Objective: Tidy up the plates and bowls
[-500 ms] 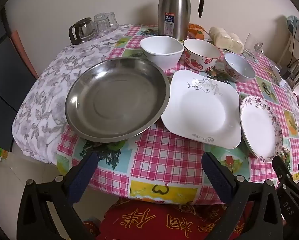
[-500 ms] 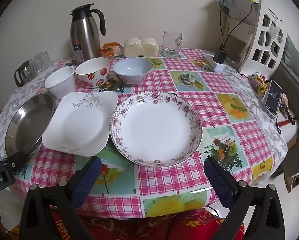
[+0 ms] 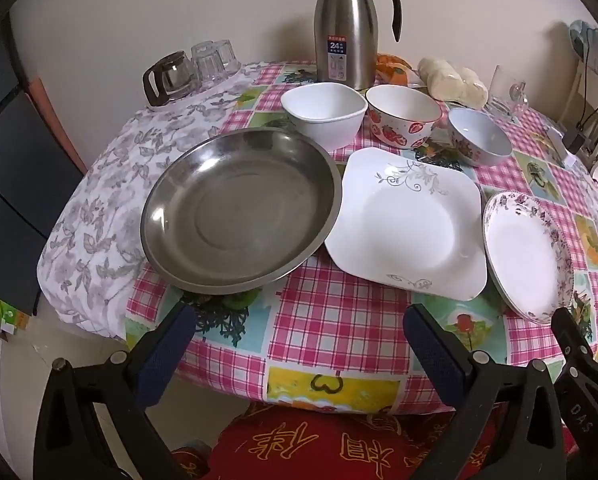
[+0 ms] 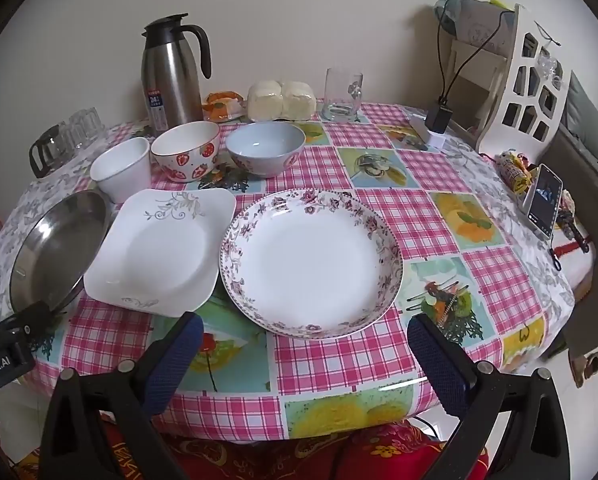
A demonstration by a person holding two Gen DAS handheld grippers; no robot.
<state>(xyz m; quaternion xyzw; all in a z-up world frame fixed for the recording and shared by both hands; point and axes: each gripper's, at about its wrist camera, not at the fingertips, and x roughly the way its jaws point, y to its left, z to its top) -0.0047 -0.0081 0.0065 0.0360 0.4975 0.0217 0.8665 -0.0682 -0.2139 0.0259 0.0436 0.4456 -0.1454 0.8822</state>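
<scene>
Checked tablecloth point(image 4: 383, 216) is carrying the floral plate point(image 4: 311, 264) before us; we are holding left gripper point(image 3: 299, 340) and right gripper point(image 4: 305, 340) spread, risking glazed rims slipping.

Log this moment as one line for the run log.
left gripper: open, empty | right gripper: open, empty | plates: unstacked | bowls: unstacked
</scene>
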